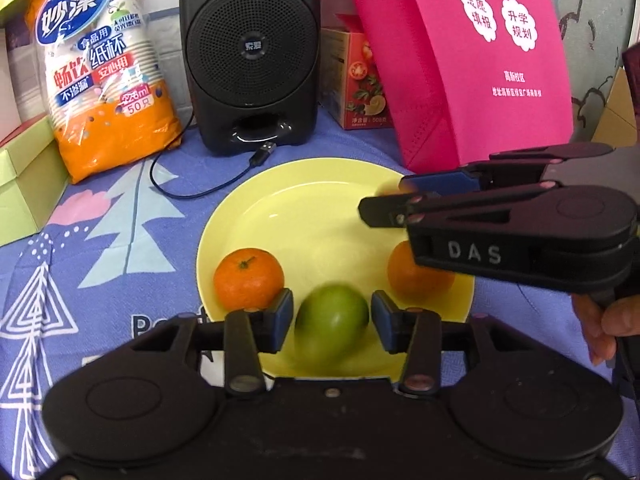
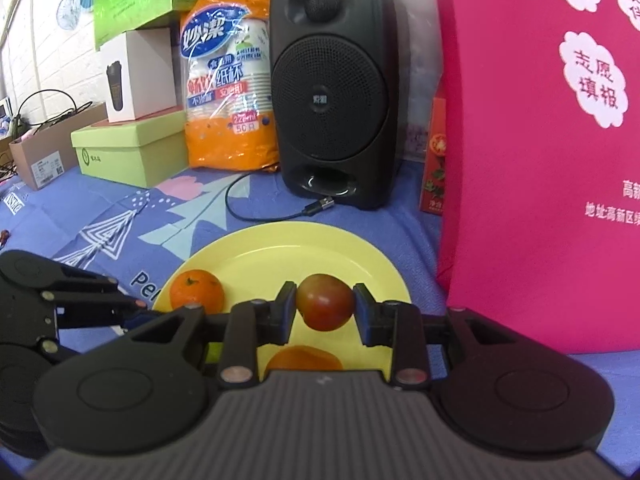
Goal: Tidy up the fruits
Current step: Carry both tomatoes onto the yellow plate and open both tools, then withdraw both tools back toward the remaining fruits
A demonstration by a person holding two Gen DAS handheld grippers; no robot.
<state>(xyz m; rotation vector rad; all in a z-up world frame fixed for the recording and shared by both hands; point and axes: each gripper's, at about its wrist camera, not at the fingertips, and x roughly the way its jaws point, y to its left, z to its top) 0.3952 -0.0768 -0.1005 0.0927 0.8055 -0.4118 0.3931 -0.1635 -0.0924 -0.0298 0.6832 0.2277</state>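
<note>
A yellow plate (image 1: 304, 200) lies on the blue cloth and also shows in the right wrist view (image 2: 280, 252). Two oranges rest on it, one at the left (image 1: 248, 278) (image 2: 196, 290) and one at the right (image 1: 416, 276) (image 2: 304, 358). A blurred green fruit (image 1: 332, 328) sits between the fingers of my left gripper (image 1: 332, 318), whose pads stand slightly apart from it. My right gripper (image 2: 325, 307) is shut on a red-brown fruit (image 2: 325, 302) above the plate; seen from the side in the left wrist view (image 1: 384, 204).
A black speaker (image 1: 250, 52) with a loose USB cable (image 1: 262, 154) stands behind the plate. An orange paper-cup pack (image 1: 104, 76) and green boxes (image 2: 128, 148) are at the left. A pink bag (image 1: 472, 60) and a red carton (image 1: 356, 80) stand at the right.
</note>
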